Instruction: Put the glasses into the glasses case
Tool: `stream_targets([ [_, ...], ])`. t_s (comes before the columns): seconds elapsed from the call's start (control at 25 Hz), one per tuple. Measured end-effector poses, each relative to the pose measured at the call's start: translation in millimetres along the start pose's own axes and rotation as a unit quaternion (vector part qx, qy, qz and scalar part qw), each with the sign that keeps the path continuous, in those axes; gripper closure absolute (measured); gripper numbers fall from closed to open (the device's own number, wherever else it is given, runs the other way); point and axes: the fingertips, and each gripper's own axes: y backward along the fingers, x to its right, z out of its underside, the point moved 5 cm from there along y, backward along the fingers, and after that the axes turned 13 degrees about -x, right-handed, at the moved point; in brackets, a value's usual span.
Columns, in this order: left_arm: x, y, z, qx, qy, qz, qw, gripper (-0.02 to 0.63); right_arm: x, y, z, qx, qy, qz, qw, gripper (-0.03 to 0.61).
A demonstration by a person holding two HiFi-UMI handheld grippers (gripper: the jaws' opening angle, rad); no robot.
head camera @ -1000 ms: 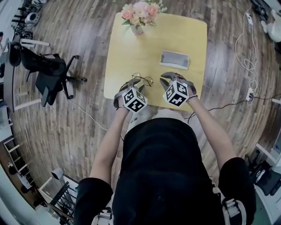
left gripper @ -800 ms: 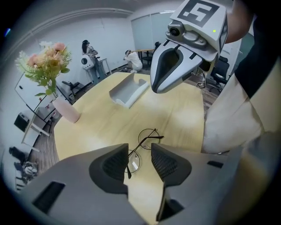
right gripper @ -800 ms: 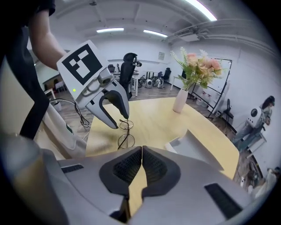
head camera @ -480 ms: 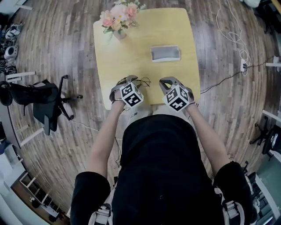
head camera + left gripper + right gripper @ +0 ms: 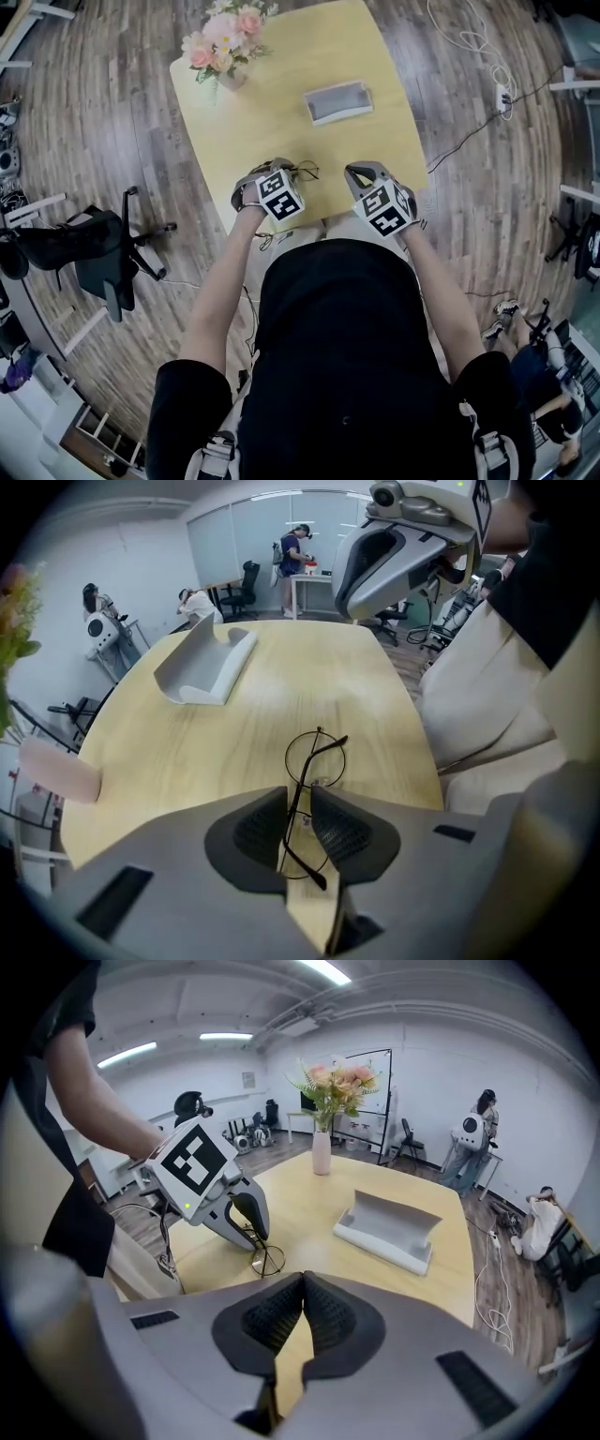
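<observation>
Fingers of the left gripper had just been closing and clamped the glasses on edge near the desk front, ready for transfer to the open glasses case. The right gripper, clenched and empty, stood clear.

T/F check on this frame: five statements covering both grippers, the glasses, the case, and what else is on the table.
1. The glasses are between the left gripper's jaws. True; those jaws have just been closing on them.
2. The right gripper grips the glasses case. False: its jaws are shut on nothing, and the case lies apart from it on the table.
3. The glasses case lies open. True.
4. The glasses are already in the case. False: they are at the table's near edge, and the case farther back is empty.
5. Only the glasses and the case are on the table. False: a vase of flowers stands at a far corner.
</observation>
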Motion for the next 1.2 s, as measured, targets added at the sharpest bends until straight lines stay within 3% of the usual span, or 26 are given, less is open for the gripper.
stream_targets([
  [0.36,-1,-2,-2,0.004,-0.038,-0.016,0.9991,0.581,-8,4,-1,0.009,-0.042,0.020,0.999,0.560],
  [0.84,-14,30,-37,0.026,-0.016,-0.041,0.9987,0.588,21,21,6,0.026,-0.067,0.036,0.997,0.561],
  [1.2,-41,49,-94,0.033,0.014,-0.079,0.9962,0.588,71,36,15,0.034,-0.040,0.030,0.998,0.561],
])
